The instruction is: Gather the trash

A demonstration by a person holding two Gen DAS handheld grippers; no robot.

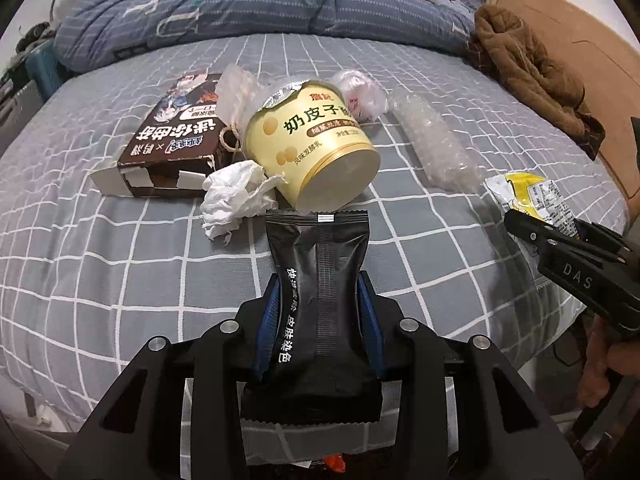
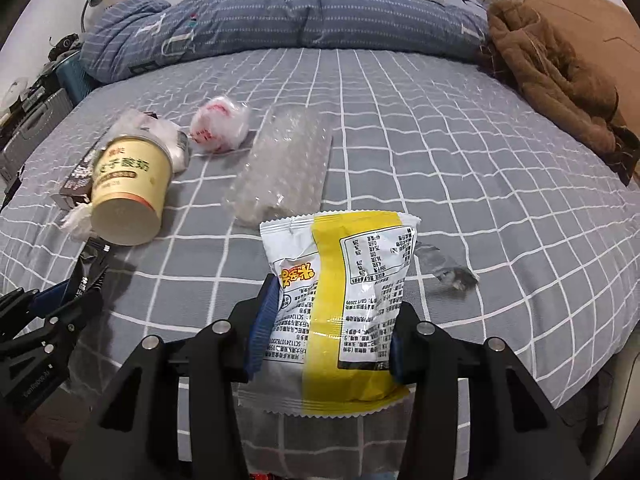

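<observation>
Left wrist view: the left gripper (image 1: 320, 312) is clenched on a black sachet (image 1: 320, 280), its blue pads pressing both sides of the packet, which sticks out over the grey checked bed (image 1: 120, 280). Just past the sachet's far edge a cream yogurt tub (image 1: 316, 148) lies on its side with its foil lid peeled back. A crumpled white tissue (image 1: 236, 200) lies touching the tub, and a brown cardboard box (image 1: 168, 148) sits beside both. A balled plastic bag (image 1: 360, 96) and a strip of bubble wrap (image 1: 436, 144) lie further right.

In the right wrist view, the right gripper (image 2: 332, 336) grasps a white and yellow snack wrapper (image 2: 340, 304) between its pads, held above the bed near its front edge. A small scrap of clear film (image 2: 448, 268) lies on the sheet just to the wrapper's right. A folded blue quilt (image 2: 280, 20) runs across the far end of the bed, and a brown fleece garment (image 2: 552, 80) is heaped at the right side.
</observation>
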